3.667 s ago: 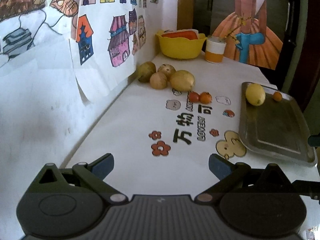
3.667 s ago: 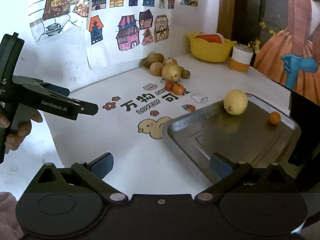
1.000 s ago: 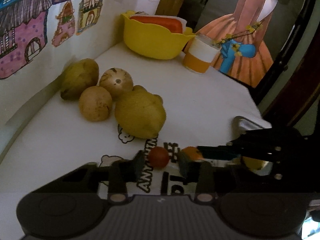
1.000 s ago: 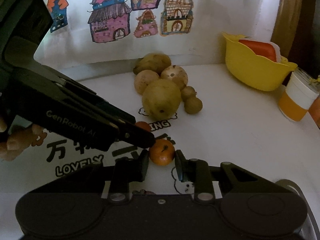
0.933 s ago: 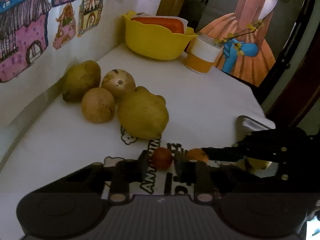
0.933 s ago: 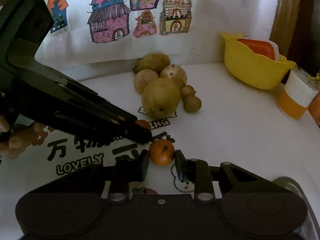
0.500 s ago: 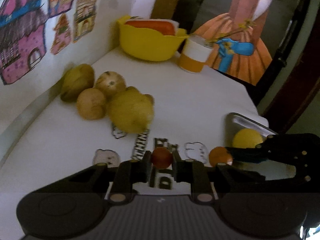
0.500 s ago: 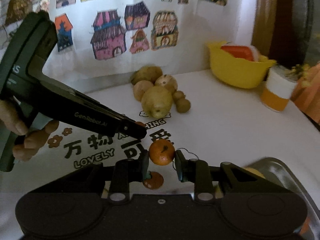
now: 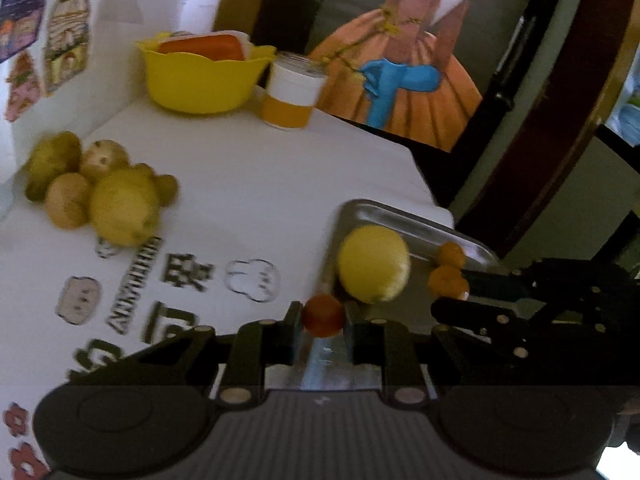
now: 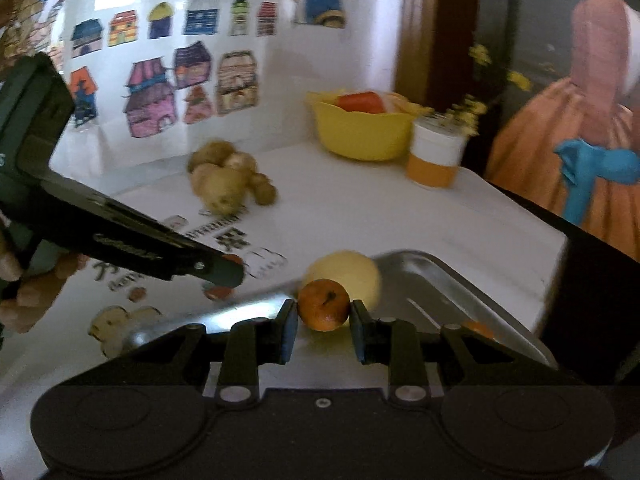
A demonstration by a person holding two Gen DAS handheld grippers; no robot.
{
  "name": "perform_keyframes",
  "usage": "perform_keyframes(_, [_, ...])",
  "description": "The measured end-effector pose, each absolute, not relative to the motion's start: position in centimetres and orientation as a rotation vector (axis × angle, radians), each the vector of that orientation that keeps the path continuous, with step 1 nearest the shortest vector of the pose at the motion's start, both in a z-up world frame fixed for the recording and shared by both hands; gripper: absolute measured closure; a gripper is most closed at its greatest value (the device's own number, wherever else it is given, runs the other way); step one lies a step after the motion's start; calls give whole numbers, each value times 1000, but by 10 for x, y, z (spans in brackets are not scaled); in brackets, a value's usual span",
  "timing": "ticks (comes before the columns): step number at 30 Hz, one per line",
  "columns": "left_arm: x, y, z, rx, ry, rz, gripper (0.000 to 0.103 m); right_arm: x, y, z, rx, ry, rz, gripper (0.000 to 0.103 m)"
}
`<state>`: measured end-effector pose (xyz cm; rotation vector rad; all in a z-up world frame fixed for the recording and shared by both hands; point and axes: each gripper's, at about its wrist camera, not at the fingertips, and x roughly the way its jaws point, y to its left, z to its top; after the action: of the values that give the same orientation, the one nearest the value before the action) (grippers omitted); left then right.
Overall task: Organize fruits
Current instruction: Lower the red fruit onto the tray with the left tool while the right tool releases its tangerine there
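Partway: tray (image 9: 404,220) holds lemon (image 9: 374,264), small orange (image 9: 451,254). Left gripper (image 9: 322,330) pinching red fruit (image 9: 323,315), right gripper (image 10: 324,326) pinching tangerine (image 10: 324,304); pile (image 9: 100,192) remains on bench (image 9: 280,184).

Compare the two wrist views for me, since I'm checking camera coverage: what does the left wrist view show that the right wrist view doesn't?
Only the left wrist view shows the left tool shut on a small reddish fruit, with the right tool seen from the side.

Only the right wrist view shows the house drawings on the wall, the person's hand on the left tool, and the right tool shut on a small orange.

Both show the metal tray with the lemon, the yellow bowl, the orange-and-white cup and the pile of brownish fruit.
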<state>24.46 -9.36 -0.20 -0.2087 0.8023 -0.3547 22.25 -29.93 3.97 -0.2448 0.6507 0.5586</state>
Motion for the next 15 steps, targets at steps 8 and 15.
perform_keyframes(8, [245,-130,-6,-178,817,-366,80,221,-333,21,-208,672,496,73])
perform_keyframes(15, [246,-145,-11,-155,830,-349,80,230,-348,13,-195,660,478,73])
